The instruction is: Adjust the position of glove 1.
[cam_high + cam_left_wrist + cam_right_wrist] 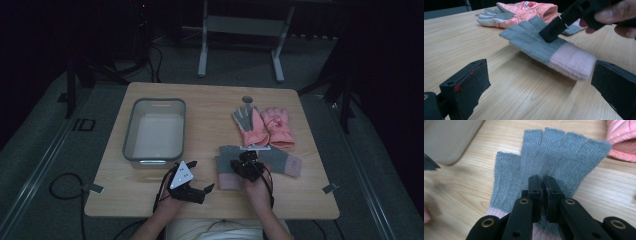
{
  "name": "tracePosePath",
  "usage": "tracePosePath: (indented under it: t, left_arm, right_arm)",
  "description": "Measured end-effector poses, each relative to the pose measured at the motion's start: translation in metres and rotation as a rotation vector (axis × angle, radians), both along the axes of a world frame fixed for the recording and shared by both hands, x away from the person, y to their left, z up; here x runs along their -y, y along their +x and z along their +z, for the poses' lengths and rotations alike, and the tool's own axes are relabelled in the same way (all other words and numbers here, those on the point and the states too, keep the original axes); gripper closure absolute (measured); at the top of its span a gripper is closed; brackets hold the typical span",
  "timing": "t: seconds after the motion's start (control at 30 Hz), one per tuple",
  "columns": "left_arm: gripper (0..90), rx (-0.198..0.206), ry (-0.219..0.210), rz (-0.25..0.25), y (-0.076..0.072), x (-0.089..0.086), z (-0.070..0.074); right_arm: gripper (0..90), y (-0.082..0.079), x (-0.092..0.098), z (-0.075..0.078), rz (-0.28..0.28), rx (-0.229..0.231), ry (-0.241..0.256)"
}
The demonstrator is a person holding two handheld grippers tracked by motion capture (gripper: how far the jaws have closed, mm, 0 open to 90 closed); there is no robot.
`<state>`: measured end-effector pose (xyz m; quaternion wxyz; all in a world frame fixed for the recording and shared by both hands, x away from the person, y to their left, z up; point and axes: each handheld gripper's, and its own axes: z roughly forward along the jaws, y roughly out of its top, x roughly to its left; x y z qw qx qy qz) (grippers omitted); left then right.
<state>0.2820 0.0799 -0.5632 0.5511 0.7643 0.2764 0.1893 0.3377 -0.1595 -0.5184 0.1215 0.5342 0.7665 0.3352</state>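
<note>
Right gripper (543,185) pinches grey knit glove (554,157); left gripper (539,82) gapes wide.

text: nothing readable is showing | gloves, tub, table and grippers: no legible label, brand, number or sign is appearing on any of them

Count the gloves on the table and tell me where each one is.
4. Two pink padded gloves lie side by side at the far right: one palm-up, one beside it. Two grey knit gloves lie nearer: one pinched by the right gripper, one to its right.
</note>
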Motion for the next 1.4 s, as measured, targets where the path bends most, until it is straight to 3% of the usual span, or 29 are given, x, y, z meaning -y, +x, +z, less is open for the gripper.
tracePosePath:
  t: [0.13, 0.3, 0.5, 0.67, 0.8, 0.9, 1.17, 1.27, 1.4]
  left_arm:
    - [1.1, 0.002, 0.0, 0.0, 0.0, 0.0, 0.0]
    - [1.1, 0.003, -0.003, -0.002, 0.0, 0.0, 0.0]
    - [1.1, 0.002, -0.003, -0.001, 0.0, 0.0, 0.0]
    - [1.1, -0.003, -0.002, -0.004, 0.0, 0.0, 0.0]
    - [1.1, -0.003, -0.003, -0.002, 0.0, -0.001, 0.0]
    - [1.1, -0.002, -0.003, -0.003, 0.0, 0.0, 0.0]
    - [1.1, -0.001, 0.0, -0.006, 0.0, 0.0, 0.0]
    - [1.1, -0.003, -0.002, -0.004, 0.0, 0.0, 0.0]
    - [1.1, -0.006, -0.003, -0.004, 0.0, 0.0, 0.0]
  right_arm:
    - [84.8, 0.003, -0.002, -0.012, -0.012, -0.036, 0.008]
    - [82.7, 0.004, -0.007, -0.023, 0.018, -0.038, -0.024]
    - [79.0, 0.006, -0.006, -0.023, 0.016, -0.047, -0.009]
    - [70.1, 0.004, 0.003, -0.013, 0.033, -0.011, 0.017]
    - [66.7, 0.009, 0.021, 0.004, 0.069, 0.064, 0.028]
    - [66.4, 0.015, 0.036, 0.013, 0.087, 0.115, 0.0]
    - [64.3, 0.035, 0.101, 0.035, 0.216, 0.219, -0.045]
    - [63.4, 0.04, 0.125, 0.037, 0.237, 0.236, -0.096]
    - [63.2, 0.047, 0.154, 0.033, 0.285, 0.207, -0.128]
